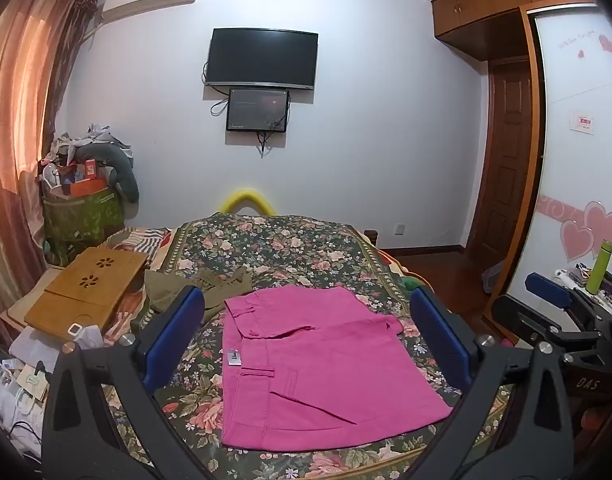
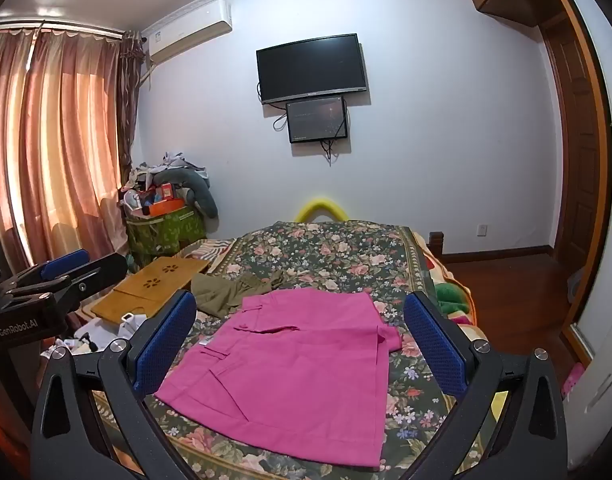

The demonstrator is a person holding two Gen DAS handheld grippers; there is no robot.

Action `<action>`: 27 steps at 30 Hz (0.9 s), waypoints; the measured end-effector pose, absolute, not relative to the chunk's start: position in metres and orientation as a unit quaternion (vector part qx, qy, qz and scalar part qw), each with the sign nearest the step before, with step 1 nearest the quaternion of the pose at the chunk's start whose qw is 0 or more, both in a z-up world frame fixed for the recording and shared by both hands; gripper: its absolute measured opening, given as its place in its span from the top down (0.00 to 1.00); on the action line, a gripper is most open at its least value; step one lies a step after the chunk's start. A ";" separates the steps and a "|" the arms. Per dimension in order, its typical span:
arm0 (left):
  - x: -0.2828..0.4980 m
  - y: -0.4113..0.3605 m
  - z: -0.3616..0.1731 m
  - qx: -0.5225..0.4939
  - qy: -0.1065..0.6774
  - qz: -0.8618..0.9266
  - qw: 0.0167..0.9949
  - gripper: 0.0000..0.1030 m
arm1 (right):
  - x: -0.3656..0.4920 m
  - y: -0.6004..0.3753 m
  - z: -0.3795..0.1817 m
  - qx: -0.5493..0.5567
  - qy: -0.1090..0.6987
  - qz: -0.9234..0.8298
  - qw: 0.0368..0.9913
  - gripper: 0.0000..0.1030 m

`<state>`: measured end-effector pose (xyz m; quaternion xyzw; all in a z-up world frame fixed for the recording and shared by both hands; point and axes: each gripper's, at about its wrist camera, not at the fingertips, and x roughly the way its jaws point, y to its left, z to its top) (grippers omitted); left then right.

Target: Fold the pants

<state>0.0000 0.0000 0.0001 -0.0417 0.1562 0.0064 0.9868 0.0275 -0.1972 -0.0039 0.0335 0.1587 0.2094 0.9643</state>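
The folded bright pink cotton pants (image 1: 322,364) lay flat on the floral-quilted bed (image 1: 281,248). Both the left tool (image 1: 306,336) and the right tool (image 2: 301,344) hovered spread wide, empty. A green fabric bin (image 1: 81,216) brimmed with boxes.

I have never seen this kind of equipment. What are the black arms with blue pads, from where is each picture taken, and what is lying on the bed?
Each picture comes from a camera mounted on a hand-held gripper, looking forward between its two fingers. One view is from the left gripper, the other from the right gripper. The blue pads are the fingers' inner faces. Both grippers are open and hold nothing. On the flowered bedspread lie the pink pants, already folded into a flat rectangle. Behind them sits a crumpled olive garment, and to the left a wooden lap desk.
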 end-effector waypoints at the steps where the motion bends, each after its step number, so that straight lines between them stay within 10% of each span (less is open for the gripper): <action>1: 0.000 0.000 0.000 -0.041 0.156 0.007 0.987 0.00 | 0.028 -0.197 -0.004 0.034 0.159 0.209 0.964 0.00; 27: 0.000 -0.002 0.003 -0.042 0.157 0.009 0.987 0.00 | 0.030 -0.197 -0.004 0.035 0.159 0.207 0.965 0.00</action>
